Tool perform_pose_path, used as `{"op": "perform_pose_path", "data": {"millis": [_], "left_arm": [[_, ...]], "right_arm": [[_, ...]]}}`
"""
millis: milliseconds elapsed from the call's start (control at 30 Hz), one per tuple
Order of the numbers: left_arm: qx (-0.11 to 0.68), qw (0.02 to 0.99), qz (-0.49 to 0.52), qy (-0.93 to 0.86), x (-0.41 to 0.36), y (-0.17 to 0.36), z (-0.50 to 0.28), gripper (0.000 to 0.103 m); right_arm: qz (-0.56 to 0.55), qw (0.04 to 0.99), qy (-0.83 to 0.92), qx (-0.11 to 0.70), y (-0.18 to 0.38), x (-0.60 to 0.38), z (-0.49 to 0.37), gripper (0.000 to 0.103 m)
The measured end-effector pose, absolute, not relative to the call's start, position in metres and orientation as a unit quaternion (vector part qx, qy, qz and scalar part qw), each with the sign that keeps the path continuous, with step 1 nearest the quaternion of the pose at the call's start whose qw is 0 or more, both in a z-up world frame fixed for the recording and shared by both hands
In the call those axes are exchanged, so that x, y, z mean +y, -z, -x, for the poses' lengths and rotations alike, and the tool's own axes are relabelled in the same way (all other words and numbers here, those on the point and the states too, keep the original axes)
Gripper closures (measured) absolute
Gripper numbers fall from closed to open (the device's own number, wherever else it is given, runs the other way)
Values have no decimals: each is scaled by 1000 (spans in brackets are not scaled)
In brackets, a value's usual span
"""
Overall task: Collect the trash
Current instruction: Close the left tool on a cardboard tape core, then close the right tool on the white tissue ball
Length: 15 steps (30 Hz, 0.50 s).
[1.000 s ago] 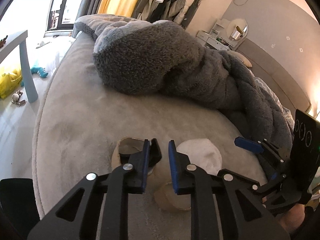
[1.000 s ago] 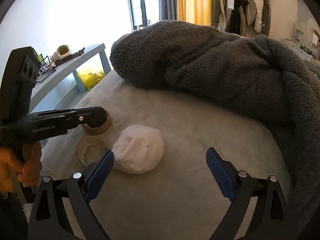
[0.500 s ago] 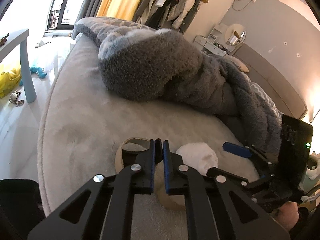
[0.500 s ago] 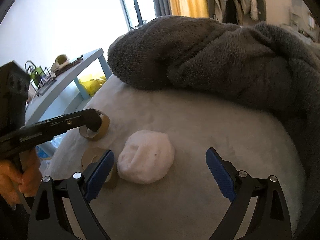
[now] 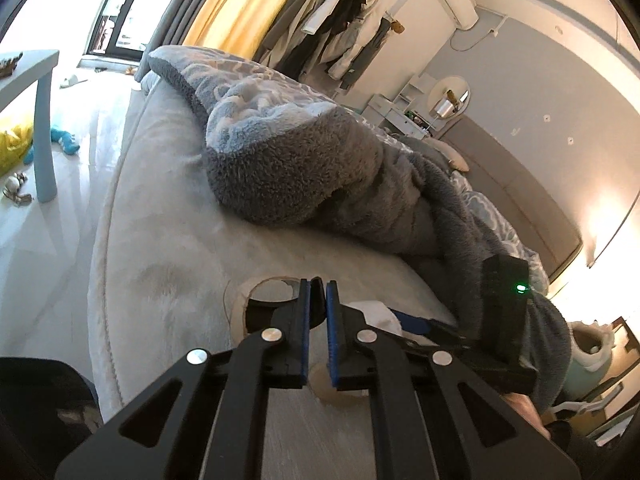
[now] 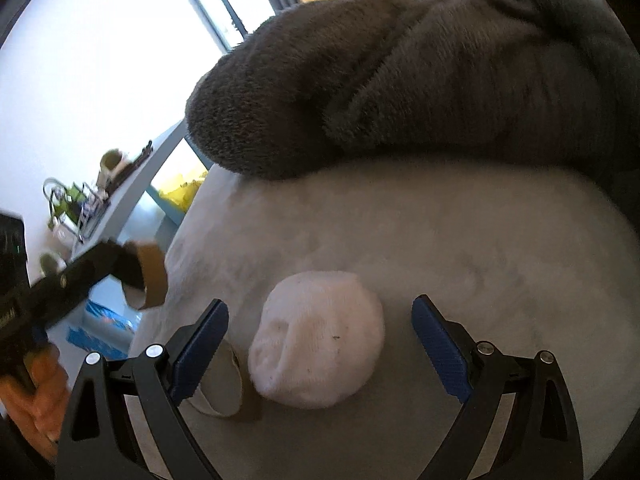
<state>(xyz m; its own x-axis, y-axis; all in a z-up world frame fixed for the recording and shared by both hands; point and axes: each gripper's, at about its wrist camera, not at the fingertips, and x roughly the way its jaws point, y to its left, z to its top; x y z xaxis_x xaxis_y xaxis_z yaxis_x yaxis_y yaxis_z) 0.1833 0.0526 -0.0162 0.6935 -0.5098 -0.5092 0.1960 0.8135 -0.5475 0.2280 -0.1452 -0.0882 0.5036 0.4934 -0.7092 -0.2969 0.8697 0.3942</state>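
Observation:
My left gripper (image 5: 316,292) is shut on the wall of a brown cardboard ring (image 5: 240,300) and holds it lifted off the bed; the same ring (image 6: 150,280) shows in the right wrist view at the left, clear of the bed's edge. A second cardboard ring (image 6: 224,384) lies on the grey bed beside a white balled-up wad (image 6: 320,336). My right gripper (image 6: 316,336) is open, its fingers on either side of the wad. The wad (image 5: 380,312) peeks out behind the left fingers.
A thick grey fleece blanket (image 6: 420,80) is heaped on the bed behind the trash. A light blue table (image 5: 44,120) stands on the floor left of the bed, with toys (image 5: 64,140) below it. Clothes (image 5: 332,20) hang at the back wall.
My left gripper closed on the cardboard ring and lifted it off the bed toward the left. My right gripper moved forward, open, until its fingers straddle the white wad.

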Motion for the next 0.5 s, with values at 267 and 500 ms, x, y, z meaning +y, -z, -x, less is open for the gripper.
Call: {"op": "perform_pose_path", "data": {"millis": [267, 500], "left_arm": [[366, 876, 235, 209, 58, 24, -174, 95], [402, 849, 257, 226, 59, 41, -165, 95]], "right_arm": [[-167, 853, -226, 440, 89, -149, -226, 50], [-185, 861, -230, 414, 75, -148, -214, 54]]}}
